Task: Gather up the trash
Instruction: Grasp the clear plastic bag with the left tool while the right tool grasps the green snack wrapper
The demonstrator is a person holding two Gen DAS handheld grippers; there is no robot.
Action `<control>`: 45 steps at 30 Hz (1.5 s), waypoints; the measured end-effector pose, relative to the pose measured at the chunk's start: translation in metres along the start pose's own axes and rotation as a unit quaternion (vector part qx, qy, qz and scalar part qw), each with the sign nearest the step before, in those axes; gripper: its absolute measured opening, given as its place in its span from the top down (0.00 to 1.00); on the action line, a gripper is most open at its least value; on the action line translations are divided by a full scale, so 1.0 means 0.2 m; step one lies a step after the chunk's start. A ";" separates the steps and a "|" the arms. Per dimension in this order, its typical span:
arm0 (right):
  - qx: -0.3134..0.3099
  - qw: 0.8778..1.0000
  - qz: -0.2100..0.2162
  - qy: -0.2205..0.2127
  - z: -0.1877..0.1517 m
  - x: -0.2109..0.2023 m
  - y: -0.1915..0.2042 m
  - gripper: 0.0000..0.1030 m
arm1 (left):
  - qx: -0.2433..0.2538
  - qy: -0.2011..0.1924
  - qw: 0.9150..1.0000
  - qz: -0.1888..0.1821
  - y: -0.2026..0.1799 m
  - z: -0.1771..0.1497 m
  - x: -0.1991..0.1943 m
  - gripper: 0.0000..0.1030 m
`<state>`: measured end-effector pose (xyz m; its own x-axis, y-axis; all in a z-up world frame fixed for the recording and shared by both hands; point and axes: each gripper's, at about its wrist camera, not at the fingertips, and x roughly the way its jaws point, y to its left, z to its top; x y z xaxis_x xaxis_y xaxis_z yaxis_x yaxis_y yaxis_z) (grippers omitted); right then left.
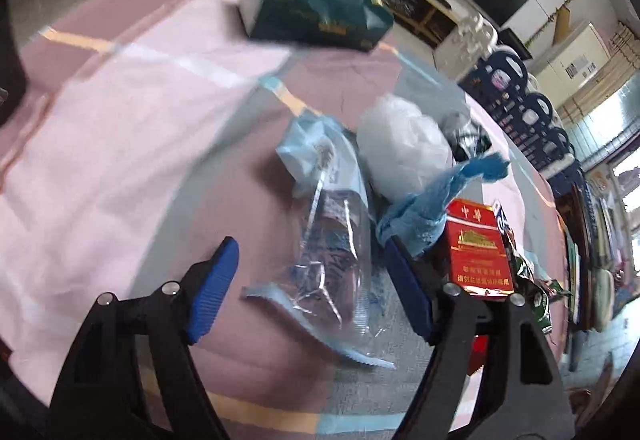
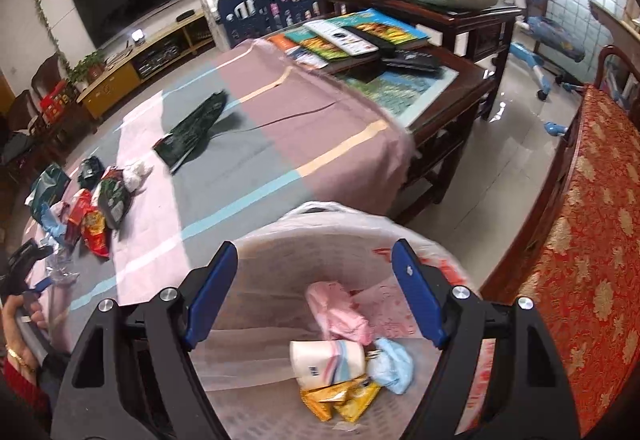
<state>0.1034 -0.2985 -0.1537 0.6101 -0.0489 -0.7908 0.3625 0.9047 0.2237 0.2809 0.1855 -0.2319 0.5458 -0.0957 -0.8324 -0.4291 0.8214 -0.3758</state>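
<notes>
My left gripper (image 1: 310, 256) is open, its jaws on either side of a clear plastic wrapper with blue edges (image 1: 328, 252) lying on the tablecloth (image 1: 120, 119). Beside it lie a white crumpled bag (image 1: 404, 147), a blue rag (image 1: 424, 211) and a red cigarette pack (image 1: 478, 252). My right gripper (image 2: 314, 264) is open and empty above a bin lined with a white bag (image 2: 280, 260). Inside lie a paper cup (image 2: 326, 360), a pink wad (image 2: 340, 310), a blue wad (image 2: 392, 366) and yellow wrappers (image 2: 340, 398).
A teal tissue box (image 1: 316, 5) stands farther back on the table. A pile of snack wrappers (image 2: 96, 207) and a dark green bag (image 2: 192, 127) lie on the cloth. Books and remotes (image 2: 360, 35) sit at the table's far end. A red-cushioned bench (image 2: 580, 220) stands right.
</notes>
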 end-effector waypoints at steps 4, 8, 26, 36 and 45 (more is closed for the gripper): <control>-0.017 0.999 0.027 0.003 0.01 0.03 0.16 0.24 | 0.044 -0.009 0.999 0.011 -0.08 -0.02 0.01 0.63; -0.034 0.998 0.050 0.002 0.01 0.03 0.31 0.24 | 0.053 -0.074 0.996 -0.001 -0.11 -0.07 -0.14 0.74; -0.054 0.997 0.060 0.017 -0.02 0.04 0.45 0.24 | 0.086 -0.135 0.986 -0.053 -0.27 -0.52 -0.46 0.77; -0.127 0.984 0.124 0.019 0.14 0.32 0.99 0.24 | 0.072 -0.091 0.991 -0.066 -0.25 -0.50 -0.37 0.77; -0.212 0.975 0.064 0.033 0.20 0.75 1.44 0.28 | 0.089 -0.091 0.990 -0.056 -0.27 -0.50 -0.32 0.77</control>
<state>0.3279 -0.0629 -0.1858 0.5804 0.0908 -0.8093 -0.0455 0.9958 0.0792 0.1964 0.0910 -0.1991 0.7101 -0.1022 -0.6967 -0.2333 0.8994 -0.3698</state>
